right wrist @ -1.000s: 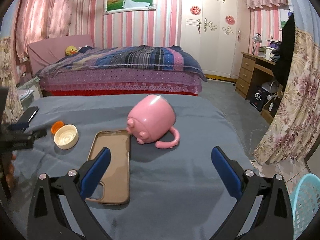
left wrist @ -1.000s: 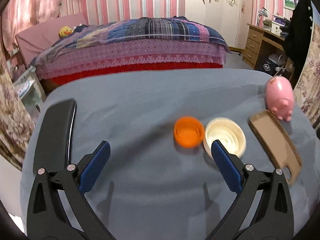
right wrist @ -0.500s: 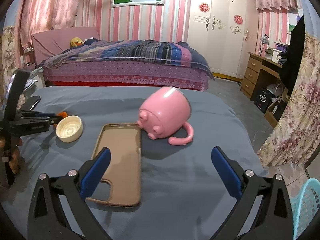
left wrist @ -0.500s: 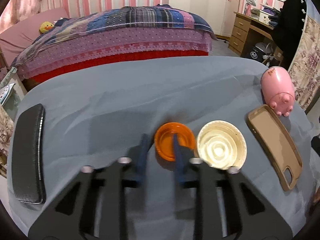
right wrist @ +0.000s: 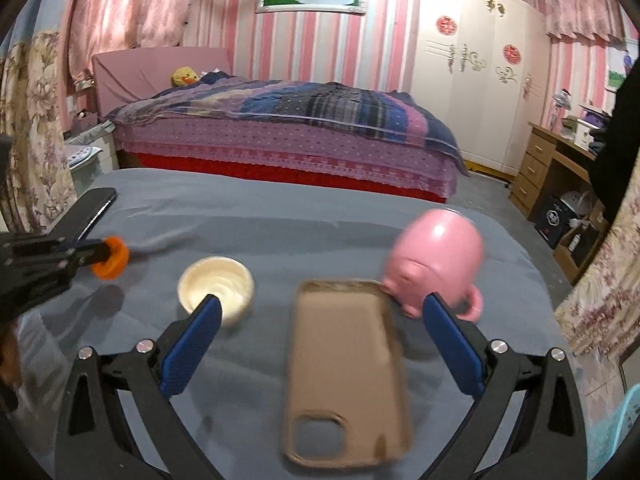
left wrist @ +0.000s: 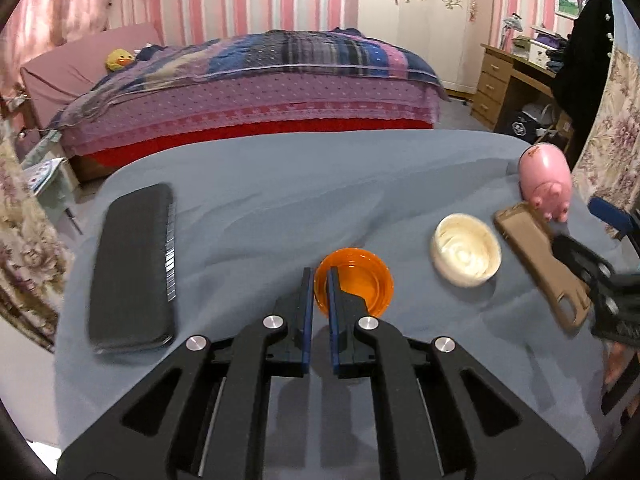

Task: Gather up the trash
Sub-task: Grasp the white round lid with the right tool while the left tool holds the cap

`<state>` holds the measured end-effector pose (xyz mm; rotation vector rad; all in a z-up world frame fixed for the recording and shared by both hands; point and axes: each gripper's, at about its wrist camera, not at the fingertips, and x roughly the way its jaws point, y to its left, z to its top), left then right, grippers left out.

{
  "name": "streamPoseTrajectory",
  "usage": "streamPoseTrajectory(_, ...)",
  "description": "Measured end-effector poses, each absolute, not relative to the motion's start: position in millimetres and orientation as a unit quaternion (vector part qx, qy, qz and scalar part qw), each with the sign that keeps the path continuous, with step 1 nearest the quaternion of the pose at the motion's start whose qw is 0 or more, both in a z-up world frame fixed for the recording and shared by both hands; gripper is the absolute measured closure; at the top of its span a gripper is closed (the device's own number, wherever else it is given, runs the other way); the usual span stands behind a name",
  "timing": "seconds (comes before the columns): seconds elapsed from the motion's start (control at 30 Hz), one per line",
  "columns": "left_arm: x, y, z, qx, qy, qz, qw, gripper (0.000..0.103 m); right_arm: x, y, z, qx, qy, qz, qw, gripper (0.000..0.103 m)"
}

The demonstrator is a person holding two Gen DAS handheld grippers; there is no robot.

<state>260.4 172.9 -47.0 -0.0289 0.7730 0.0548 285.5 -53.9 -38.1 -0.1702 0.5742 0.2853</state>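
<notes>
Orange cap's (left wrist: 354, 285) near rim pinched between left tongs (left wrist: 319, 280); right tongs (right wrist: 322, 312) wide apart.

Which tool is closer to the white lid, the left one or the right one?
Right. The right tool hangs open just in front of the white lid, one finger overlapping its rim in view. The left tool is off to the lid's side, clamped on the orange lid's rim.

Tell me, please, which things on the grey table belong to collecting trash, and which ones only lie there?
Part of the job:
- orange cap, its rim gripped by the left gripper
- white cap

Only lying there, probably:
- pink pig mug
- brown phone case
- black case
</notes>
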Motion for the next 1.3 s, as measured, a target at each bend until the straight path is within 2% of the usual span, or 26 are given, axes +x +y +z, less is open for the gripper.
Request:
streamPoseTrajectory(0.1,251,185,-53,-0.018,0.378,0.045,0.925,0.098,295,-31,-43,-0.092,0.289,0.149,0.941,0.007)
streamPoseTrajectory(0.13,249,189,-55,-0.020,0.380,0.051,0.923,0.098,299,-23,-46,-0.100,0.295,0.153,0.938,0.014)
streamPoseTrajectory(0.17,248,192,-57,-0.025,0.382,0.052,0.922,0.098,301,-20,-48,-0.105,0.299,0.154,0.936,0.026)
streamPoseTrajectory(0.23,247,198,-59,-0.032,0.384,0.057,0.921,0.098,309,-12,-52,-0.111,0.320,0.168,0.926,0.037)
streamPoseTrajectory(0.3,245,203,-58,-0.042,0.380,0.061,0.922,0.098,316,-8,-57,-0.105,0.338,0.180,0.918,0.039)
streamPoseTrajectory(0.37,244,207,-56,-0.052,0.375,0.063,0.923,0.098,319,-3,-61,-0.113,0.350,0.188,0.911,0.054)
streamPoseTrajectory(0.47,243,211,-56,-0.062,0.373,0.065,0.924,0.098,323,3,-68,-0.122,0.364,0.210,0.899,0.072)
streamPoseTrajectory(0.6,241,211,-54,-0.063,0.371,0.066,0.924,0.098,322,3,-69,-0.109,0.365,0.218,0.899,0.080)
streamPoseTrajectory(0.63,240,210,-53,-0.062,0.370,0.066,0.925,0.098,320,2,-70,-0.102,0.362,0.219,0.900,0.087)
streamPoseTrajectory(0.67,239,209,-52,-0.060,0.368,0.066,0.925,0.098,318,-1,-69,-0.095,0.359,0.215,0.903,0.099)
streamPoseTrajectory(1.3,226,206,-45,-0.061,0.362,0.071,0.927,0.098,298,-19,-50,-0.092,0.343,0.218,0.909,0.096)
